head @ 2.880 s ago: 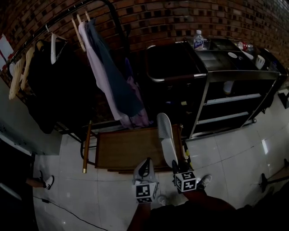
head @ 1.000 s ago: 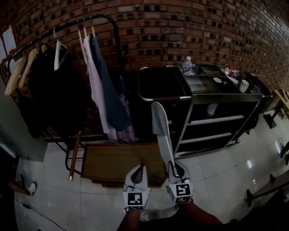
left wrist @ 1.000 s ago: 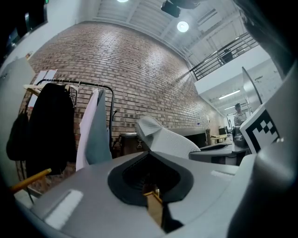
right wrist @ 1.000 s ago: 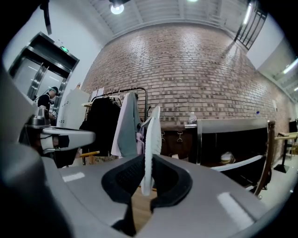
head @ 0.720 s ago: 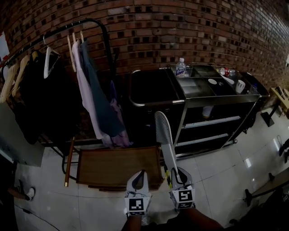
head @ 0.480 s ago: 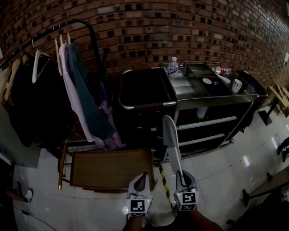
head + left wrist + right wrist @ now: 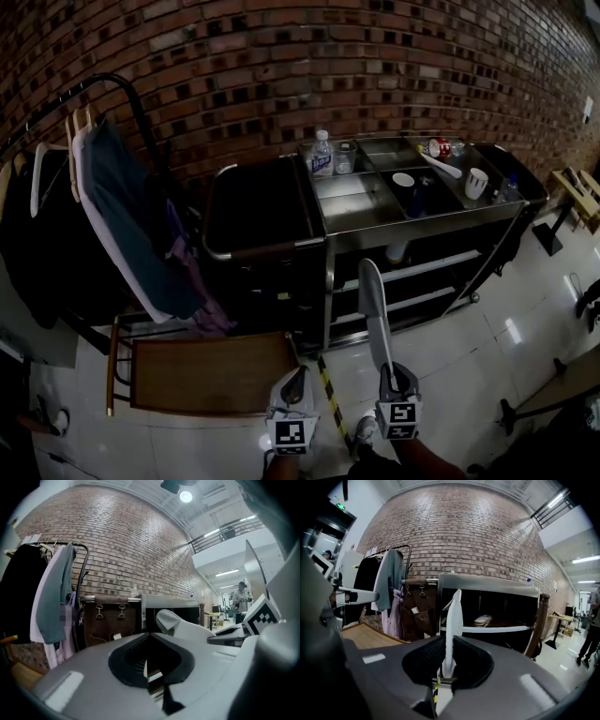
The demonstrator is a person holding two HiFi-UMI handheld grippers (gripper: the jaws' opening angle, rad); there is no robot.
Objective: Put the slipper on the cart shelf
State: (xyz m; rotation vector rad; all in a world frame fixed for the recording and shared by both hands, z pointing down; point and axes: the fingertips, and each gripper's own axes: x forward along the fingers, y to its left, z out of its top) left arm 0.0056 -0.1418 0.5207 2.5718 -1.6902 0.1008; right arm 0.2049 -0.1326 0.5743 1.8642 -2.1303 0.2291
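A long white slipper (image 7: 372, 305) sticks up and forward from my right gripper (image 7: 390, 371), whose jaws are shut on its near end. In the right gripper view the slipper (image 7: 453, 620) stands edge-on between the pads, in front of the steel cart (image 7: 487, 584). A second white slipper (image 7: 483, 619) lies on the cart's shelf (image 7: 506, 629). The cart (image 7: 424, 214) stands just beyond the held slipper. My left gripper (image 7: 297, 374) hangs beside it, jaws together and empty. From the left gripper view the held slipper (image 7: 177, 622) shows to the right.
A low wooden platform (image 7: 211, 373) lies left of the grippers. A clothes rack with hanging garments (image 7: 127, 230) stands far left. A water bottle (image 7: 322, 153) and cups (image 7: 476, 181) sit on the cart top. Yellow-black tape (image 7: 329, 398) marks the floor. A person (image 7: 593, 634) stands far right.
Both grippers have moved right, away from the wooden platform and toward the cart. The slipper stays held in the right gripper and now points at the cart's shelves.
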